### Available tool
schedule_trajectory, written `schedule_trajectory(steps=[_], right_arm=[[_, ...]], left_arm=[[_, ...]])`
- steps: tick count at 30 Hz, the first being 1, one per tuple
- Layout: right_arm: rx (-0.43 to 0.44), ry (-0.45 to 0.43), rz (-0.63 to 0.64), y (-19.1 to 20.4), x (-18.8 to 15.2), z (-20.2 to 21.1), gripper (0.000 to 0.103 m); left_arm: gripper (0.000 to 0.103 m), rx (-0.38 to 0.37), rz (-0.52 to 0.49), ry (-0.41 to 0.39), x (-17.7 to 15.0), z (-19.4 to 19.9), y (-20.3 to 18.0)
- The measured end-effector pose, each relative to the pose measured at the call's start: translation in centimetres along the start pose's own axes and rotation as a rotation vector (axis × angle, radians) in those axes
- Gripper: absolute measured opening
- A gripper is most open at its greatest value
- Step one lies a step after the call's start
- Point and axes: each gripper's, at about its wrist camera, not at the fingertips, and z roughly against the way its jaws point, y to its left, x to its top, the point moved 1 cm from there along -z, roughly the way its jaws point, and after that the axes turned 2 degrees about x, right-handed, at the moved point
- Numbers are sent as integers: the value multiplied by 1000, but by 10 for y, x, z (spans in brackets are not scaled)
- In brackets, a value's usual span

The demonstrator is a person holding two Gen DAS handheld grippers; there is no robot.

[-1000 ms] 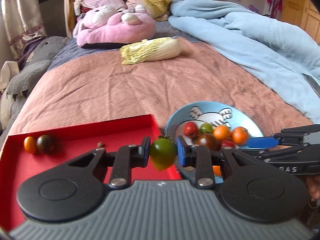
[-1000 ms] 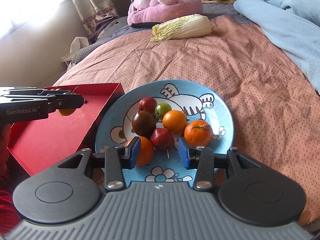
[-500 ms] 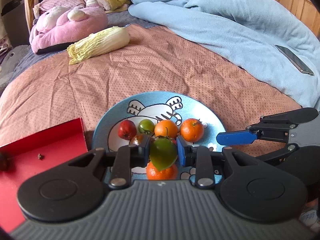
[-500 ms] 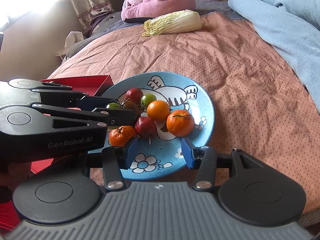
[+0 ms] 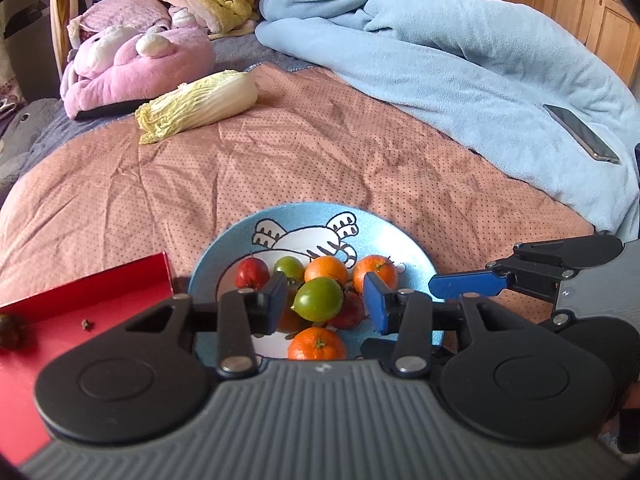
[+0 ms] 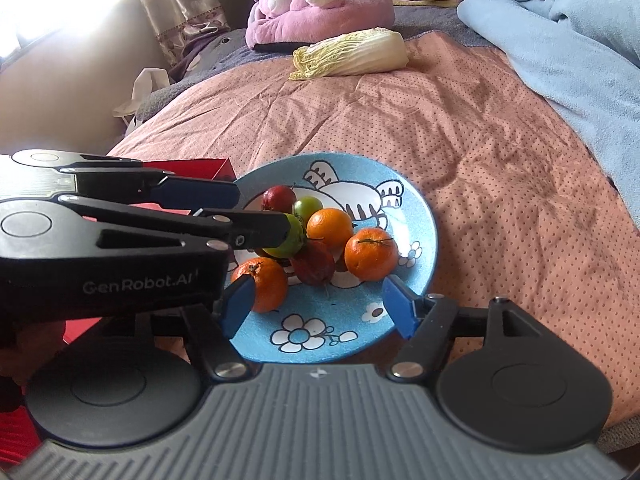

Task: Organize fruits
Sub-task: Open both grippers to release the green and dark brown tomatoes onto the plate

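Daylight floods from a blown-out window (image 6: pixel 36 4) at left; soft shadows, strong fisheye bending at edges

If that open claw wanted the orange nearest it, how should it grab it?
Probably from above, right gripper fingers closing across the front orange's round middle. It lies at the pile's near edge on the plate, left and near sides free, a dark red fruit to its right.

Red tray (image 5: pixel 80 300) cut off; phone (image 5: pixel 580 132) blurred.

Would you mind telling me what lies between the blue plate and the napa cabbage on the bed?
Only bare pink dotted bedspread lies between the blue plate and the napa cabbage; both wrist views show it.
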Motion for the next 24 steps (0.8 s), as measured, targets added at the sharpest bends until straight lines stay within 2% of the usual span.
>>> schedule_trajectory(steps=[5, 12, 24], right_arm=[[14, -16, 19, 10, 8, 2, 78], [53, -37, 62, 38, 21, 1, 79], [165, -32, 151, 113, 37, -22, 79]], left_arm=[[45, 15, 16, -22, 3, 13, 11], [45, 72, 39, -32, 1, 28, 40], [45, 198, 92, -16, -17, 47, 108]])
